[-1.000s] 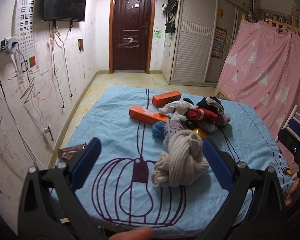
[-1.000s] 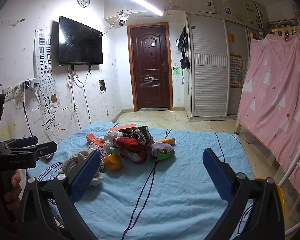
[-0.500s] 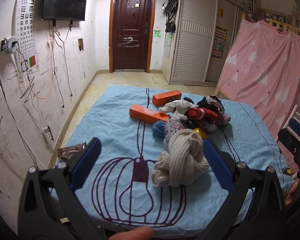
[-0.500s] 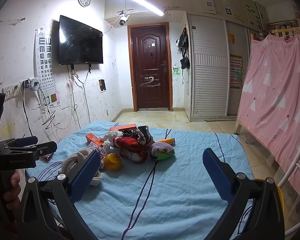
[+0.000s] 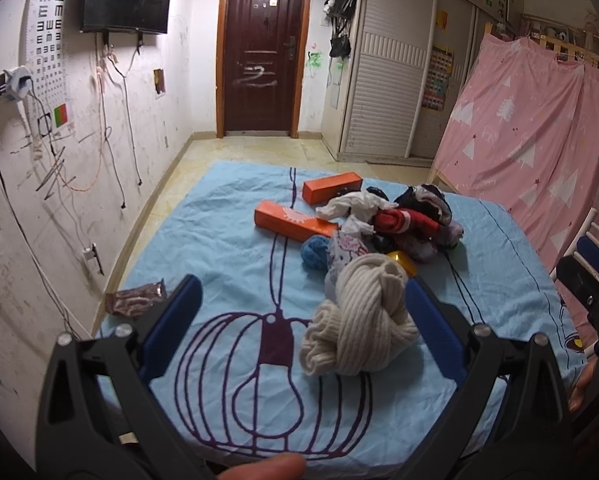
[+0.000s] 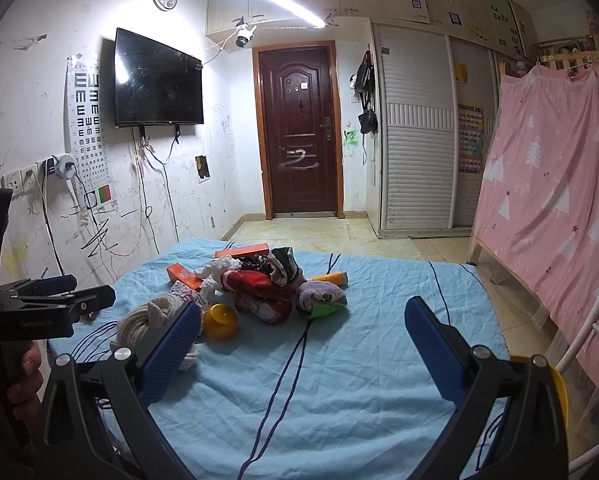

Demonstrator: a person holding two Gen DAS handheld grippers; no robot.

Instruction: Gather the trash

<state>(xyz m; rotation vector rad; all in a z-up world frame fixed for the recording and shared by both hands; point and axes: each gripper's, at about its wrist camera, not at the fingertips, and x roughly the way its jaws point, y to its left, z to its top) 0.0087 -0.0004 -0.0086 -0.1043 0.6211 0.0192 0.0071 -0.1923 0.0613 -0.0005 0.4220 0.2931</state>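
On the blue bed sheet (image 5: 227, 240) lies a mixed pile: two orange boxes (image 5: 295, 224) (image 5: 331, 192), a crumpled white wrapper (image 5: 351, 204), a printed packet (image 5: 347, 246), a yellow cup (image 5: 403, 262) and clothes (image 5: 407, 220). A brown foil wrapper (image 5: 133, 300) lies alone at the bed's left edge. My left gripper (image 5: 303, 320) is open above the near edge, with a cream knitted bundle (image 5: 359, 320) just ahead of its right finger. My right gripper (image 6: 303, 344) hangs open over bare sheet; the yellow cup (image 6: 219, 320) and a yellow tube (image 6: 331, 278) lie ahead.
A pink curtain (image 6: 547, 208) borders the bed on the right, with a white chair frame (image 6: 591, 332) and a yellow container (image 6: 557, 384) near it. The left wall carries a TV (image 6: 157, 80) and hanging cables. Tiled floor leads to a brown door (image 6: 299, 132).
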